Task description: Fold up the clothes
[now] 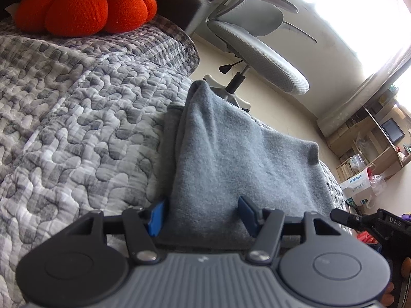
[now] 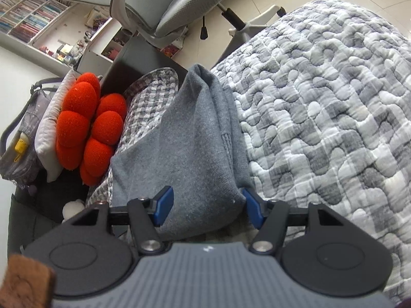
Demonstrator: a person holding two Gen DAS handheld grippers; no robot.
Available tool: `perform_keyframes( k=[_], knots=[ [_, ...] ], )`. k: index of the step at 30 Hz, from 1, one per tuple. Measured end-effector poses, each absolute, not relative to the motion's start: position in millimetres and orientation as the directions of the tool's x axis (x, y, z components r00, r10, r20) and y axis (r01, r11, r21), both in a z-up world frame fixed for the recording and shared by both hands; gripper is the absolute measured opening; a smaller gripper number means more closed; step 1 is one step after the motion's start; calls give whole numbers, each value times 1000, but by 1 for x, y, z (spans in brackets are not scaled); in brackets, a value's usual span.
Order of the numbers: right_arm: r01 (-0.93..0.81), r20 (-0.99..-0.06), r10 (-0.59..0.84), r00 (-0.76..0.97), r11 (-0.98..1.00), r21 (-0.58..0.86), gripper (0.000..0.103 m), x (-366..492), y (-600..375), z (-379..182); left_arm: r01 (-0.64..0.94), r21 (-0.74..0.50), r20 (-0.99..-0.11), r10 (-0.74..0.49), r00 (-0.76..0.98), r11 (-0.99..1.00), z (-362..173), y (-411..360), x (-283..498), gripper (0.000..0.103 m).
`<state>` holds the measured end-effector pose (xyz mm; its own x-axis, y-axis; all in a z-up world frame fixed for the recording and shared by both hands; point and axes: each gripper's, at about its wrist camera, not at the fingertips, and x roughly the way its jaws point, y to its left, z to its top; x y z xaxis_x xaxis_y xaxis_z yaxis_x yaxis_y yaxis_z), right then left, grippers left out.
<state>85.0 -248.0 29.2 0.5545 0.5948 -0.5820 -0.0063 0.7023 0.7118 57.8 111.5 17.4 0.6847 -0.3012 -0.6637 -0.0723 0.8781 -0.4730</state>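
Grey garment [image 1: 231, 154] beside orange cushion [image 1: 84, 7]

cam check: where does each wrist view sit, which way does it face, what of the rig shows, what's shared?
Left wrist: on the left tongs, angled down across the grey garment and quilt toward the office chair; its blue pads, right tongs' edge at right.
Right wrist: on the right tongs, angled down along the garment toward the chair; pads straddle the fabric, jaws opening.
Shared: garment, quilt, chair, red cushion.
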Motion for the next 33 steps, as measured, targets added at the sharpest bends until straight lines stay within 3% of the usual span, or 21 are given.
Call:
perform_keyframes(
  k=[7, 10, 13, 15, 22, 27, 33],
  knots=[
    [-20, -518, 580, 629, 678, 735, 64, 78, -239, 32, -76, -477, -662, -302, 686, 876, 17, 112, 58, 61],
    [40, -553, 554, 622, 683, 729, 64, 82, -235, 21, -76, -478, -662, -302, 686, 875, 18, 113, 58, 61],
    [41, -572, 519, 635, 717, 696, 55, 82, -231, 22, -78, -480, -662, -302, 686, 874, 18, 113, 58, 61],
    [6, -547, 504, 669, 732, 682, 32, 77, -230, 31, -79, -481, -661, -302, 687, 873, 18, 114, 58, 61],
    [45, -560, 510, 653, 712, 701, 34, 80, -231, 22, -76, -466, -659, -288, 695, 882, 22, 111, 56, 61],
    [52, -511, 513, 690, 669, 742, 34, 70, -240, 35, -70, -432, -645, -253, 721, 899, 30, 109, 52, 61],
    [181, -590, 515, 622, 639, 748, 38, 65, -250, 18, -52, -393, -616, -221, 757, 918, 41, 102, 46, 61]
  ],
)
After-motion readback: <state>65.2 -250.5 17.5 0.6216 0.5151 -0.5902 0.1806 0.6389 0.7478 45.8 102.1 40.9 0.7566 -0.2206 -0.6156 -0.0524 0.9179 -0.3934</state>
